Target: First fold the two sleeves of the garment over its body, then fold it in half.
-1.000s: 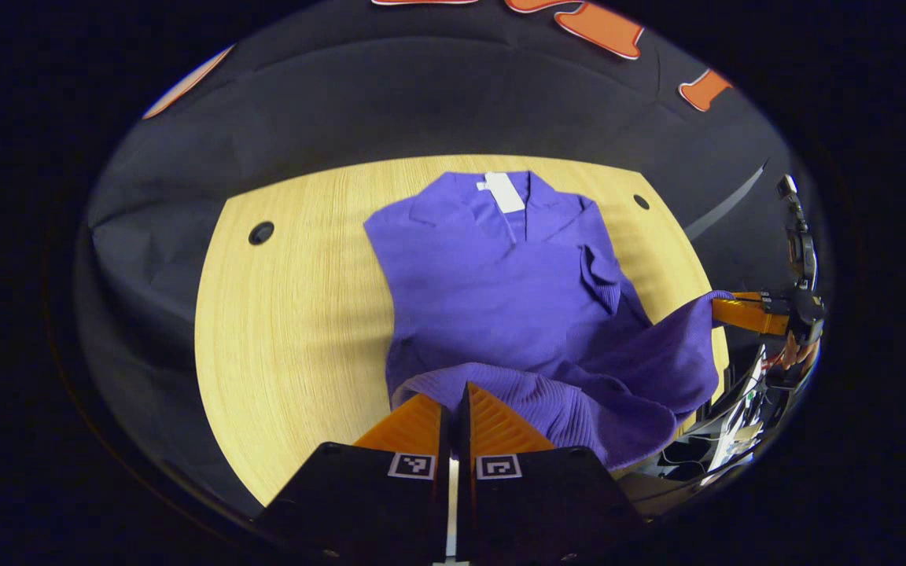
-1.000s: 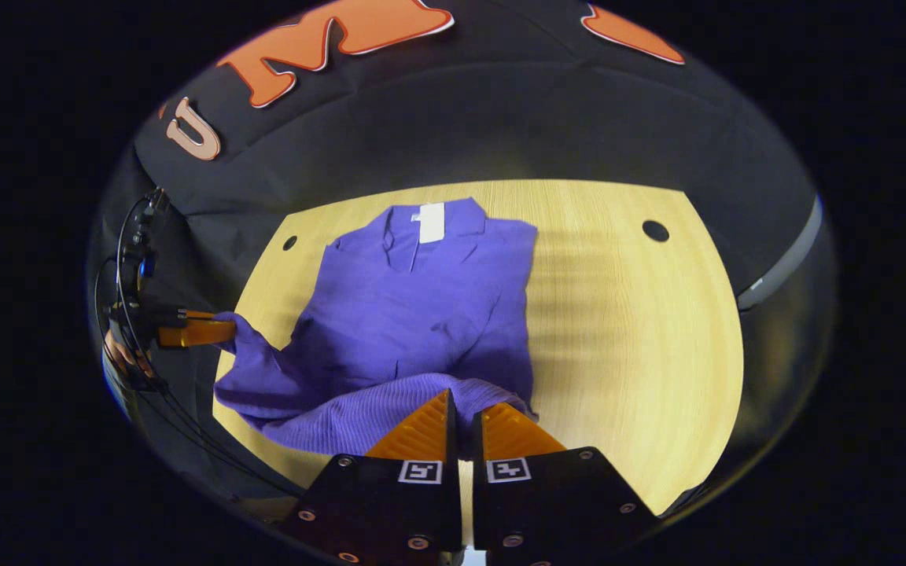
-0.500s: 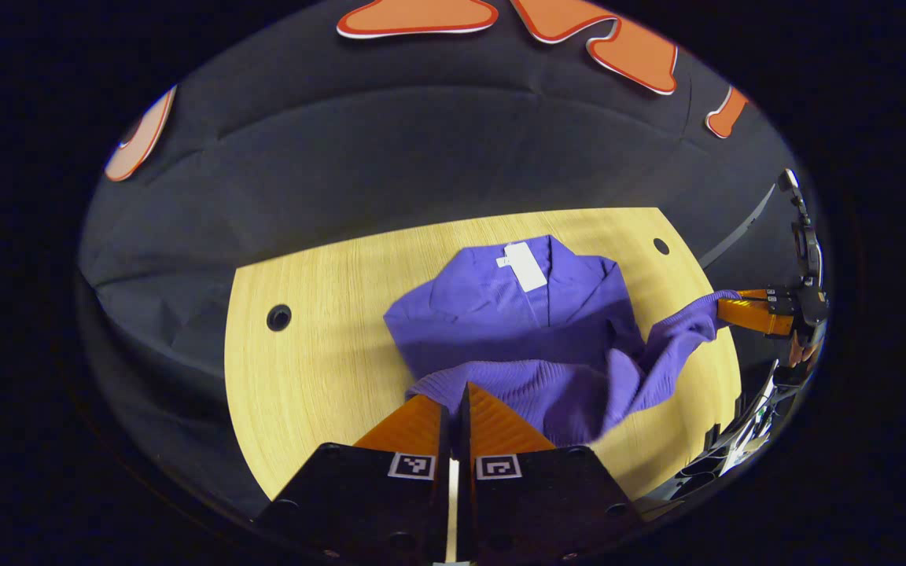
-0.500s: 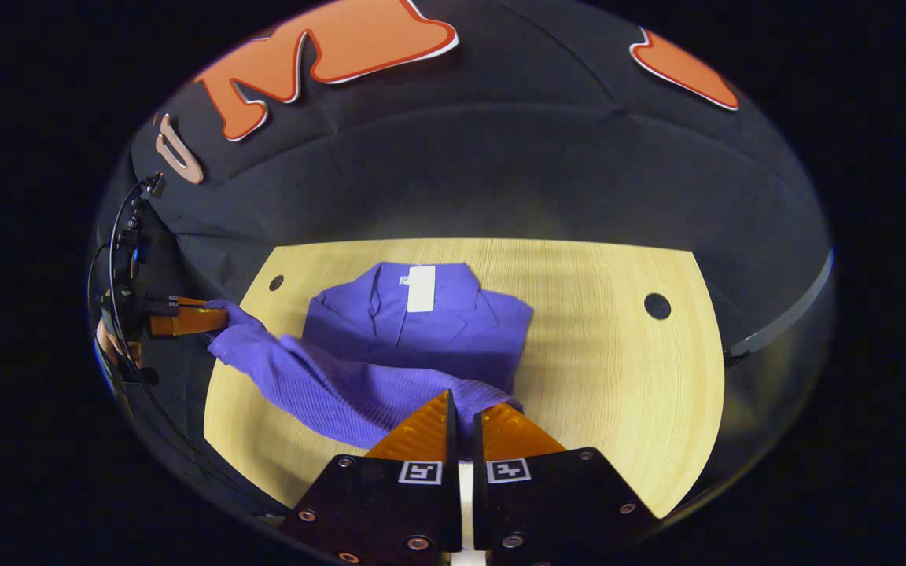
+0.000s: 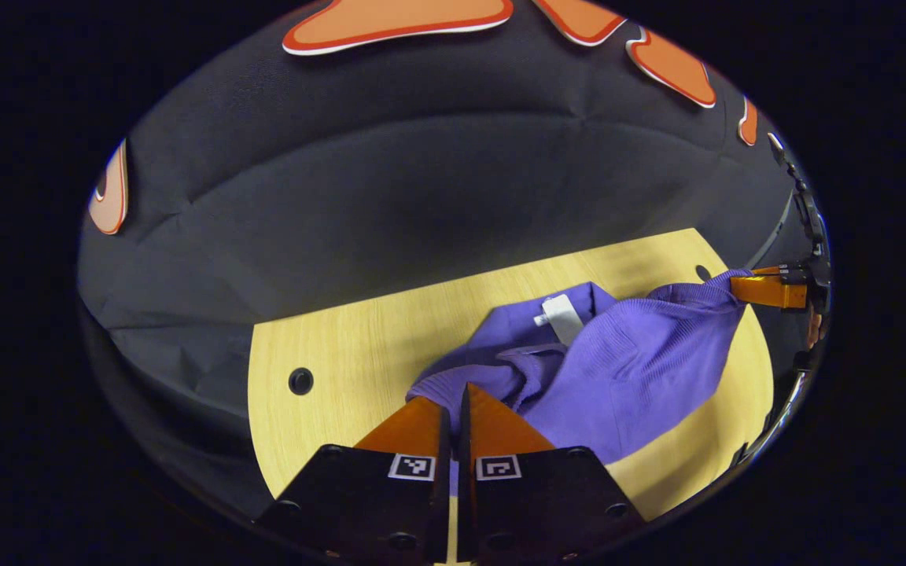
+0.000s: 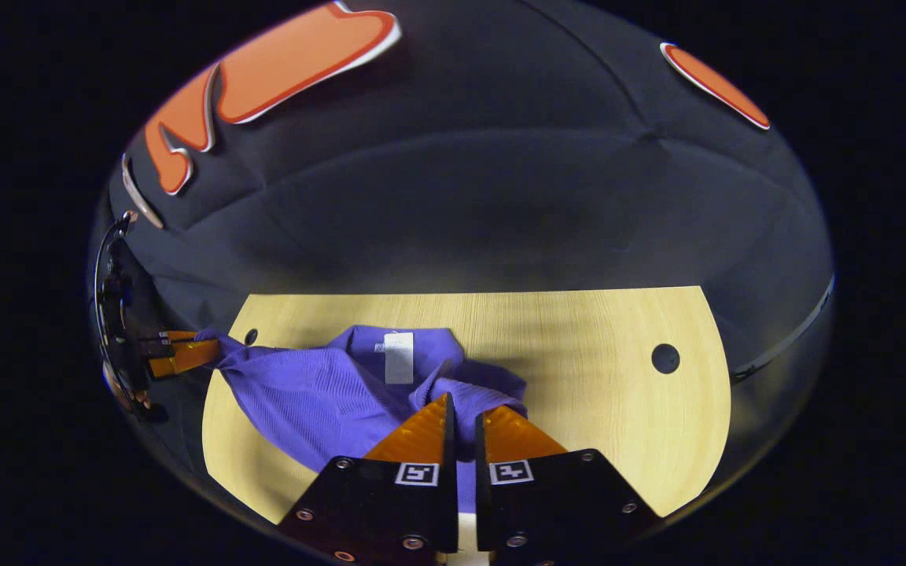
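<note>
A purple knitted garment [image 5: 626, 369] lies on the wooden table [image 5: 343, 354], collar and white label [image 5: 561, 316] at the far side. Its bottom hem is lifted and stretched between both grippers, hanging over the body near the collar. In the left gripper view my left gripper [image 5: 457, 397] is shut on one hem corner, and the right gripper [image 5: 767, 291] holds the other corner at the far right. In the right gripper view my right gripper [image 6: 462, 405] is shut on the hem of the garment [image 6: 319, 393], just short of the label [image 6: 399, 358]. The left gripper [image 6: 178, 354] pinches the cloth at the far left.
The table [image 6: 594, 377] has round cable holes [image 5: 300, 381] [image 6: 665, 358] near its back corners. Bare wood stretches left of the garment in the left gripper view and right of it in the right gripper view. The black cloth wall stands close behind the table.
Both grippers have carried the hem up and forward from the near edge toward the collar. The lower half now drapes over the upper half, hiding most of the body.
</note>
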A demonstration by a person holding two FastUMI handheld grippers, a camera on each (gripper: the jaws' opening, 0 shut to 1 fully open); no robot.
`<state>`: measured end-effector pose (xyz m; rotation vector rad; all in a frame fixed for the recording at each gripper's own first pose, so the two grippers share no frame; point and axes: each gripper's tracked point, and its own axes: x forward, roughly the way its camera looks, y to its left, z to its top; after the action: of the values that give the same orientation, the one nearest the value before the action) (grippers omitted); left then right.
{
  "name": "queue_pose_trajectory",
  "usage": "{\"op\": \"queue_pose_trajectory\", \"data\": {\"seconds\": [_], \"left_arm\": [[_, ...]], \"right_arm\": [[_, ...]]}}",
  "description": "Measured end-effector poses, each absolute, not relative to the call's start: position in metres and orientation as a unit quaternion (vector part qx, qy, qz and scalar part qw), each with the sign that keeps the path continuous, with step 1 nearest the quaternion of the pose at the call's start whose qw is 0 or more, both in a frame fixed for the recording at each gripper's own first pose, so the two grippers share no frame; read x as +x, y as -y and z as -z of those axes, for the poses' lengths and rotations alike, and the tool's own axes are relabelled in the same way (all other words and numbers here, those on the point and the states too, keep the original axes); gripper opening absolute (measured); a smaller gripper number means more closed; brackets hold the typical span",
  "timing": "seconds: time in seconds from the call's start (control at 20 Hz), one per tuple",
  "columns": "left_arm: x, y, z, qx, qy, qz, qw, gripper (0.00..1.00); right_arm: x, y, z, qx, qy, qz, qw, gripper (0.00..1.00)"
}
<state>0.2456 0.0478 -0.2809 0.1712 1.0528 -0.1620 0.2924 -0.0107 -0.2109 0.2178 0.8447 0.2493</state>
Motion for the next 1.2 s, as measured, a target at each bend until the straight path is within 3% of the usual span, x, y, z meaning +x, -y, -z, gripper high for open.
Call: {"op": "queue_pose_trajectory", "data": {"seconds": [0.15, 0.2, 0.25, 0.3, 0.35, 0.4, 0.45, 0.5, 0.55, 0.6, 0.65, 0.8, 0.95, 1.2], "left_arm": [[0.264, -0.052, 0.283, 0.087, -0.459, 0.052, 0.882, 0.12], [0.275, -0.061, 0.278, 0.098, -0.436, 0.034, 0.894, 0.05], [0.285, -0.066, 0.271, 0.105, -0.405, 0.019, 0.908, 0.24], [0.293, -0.069, 0.26, 0.108, -0.377, 0.009, 0.92, 0.26], [0.296, -0.064, 0.25, 0.101, -0.359, 0.013, 0.928, 0.36], [0.295, -0.062, 0.243, 0.1, -0.347, 0.013, 0.933, 0.39], [0.297, -0.06, 0.241, 0.1, -0.337, 0.008, 0.936, 0.43], [0.294, -0.058, 0.242, 0.099, -0.335, 0.006, 0.937, 0.43], [0.293, -0.055, 0.243, 0.094, -0.328, 0.005, 0.94, 0.51], [0.291, -0.05, 0.243, 0.087, -0.323, 0.006, 0.942, 0.58], [0.286, -0.049, 0.241, 0.081, -0.314, 0.003, 0.946, 0.73], [0.269, -0.056, 0.215, 0.067, -0.292, -0.002, 0.954, 0.95], [0.249, -0.055, 0.176, 0.053, -0.258, -0.001, 0.965, 0.99], [0.216, -0.046, 0.109, 0.024, -0.19, -0.001, 0.981, 0.99]], "right_arm": [[0.311, 0.004, 0.21, 0.127, -0.383, -0.111, 0.908, 0.19], [0.315, 0.007, 0.208, 0.128, -0.374, -0.104, 0.912, 0.4], [0.319, 0.009, 0.206, 0.128, -0.365, -0.1, 0.917, 0.33], [0.322, 0.012, 0.203, 0.124, -0.357, -0.097, 0.921, 0.34], [0.321, 0.016, 0.2, 0.12, -0.351, -0.095, 0.924, 0.49], [0.318, 0.019, 0.197, 0.114, -0.347, -0.093, 0.926, 0.47], [0.314, 0.023, 0.194, 0.107, -0.345, -0.09, 0.928, 0.61], [0.311, 0.025, 0.189, 0.101, -0.34, -0.09, 0.931, 0.66], [0.309, 0.027, 0.184, 0.095, -0.332, -0.088, 0.934, 0.69], [0.306, 0.028, 0.176, 0.09, -0.323, -0.088, 0.938, 0.65], [0.302, 0.03, 0.17, 0.085, -0.313, -0.087, 0.942, 0.77], [0.286, 0.03, 0.141, 0.069, -0.284, -0.087, 0.952, 0.9], [0.269, 0.026, 0.105, 0.055, -0.236, -0.086, 0.966, 0.96], [0.235, 0.024, 0.04, 0.044, -0.157, -0.078, 0.984, 0.95]]}}
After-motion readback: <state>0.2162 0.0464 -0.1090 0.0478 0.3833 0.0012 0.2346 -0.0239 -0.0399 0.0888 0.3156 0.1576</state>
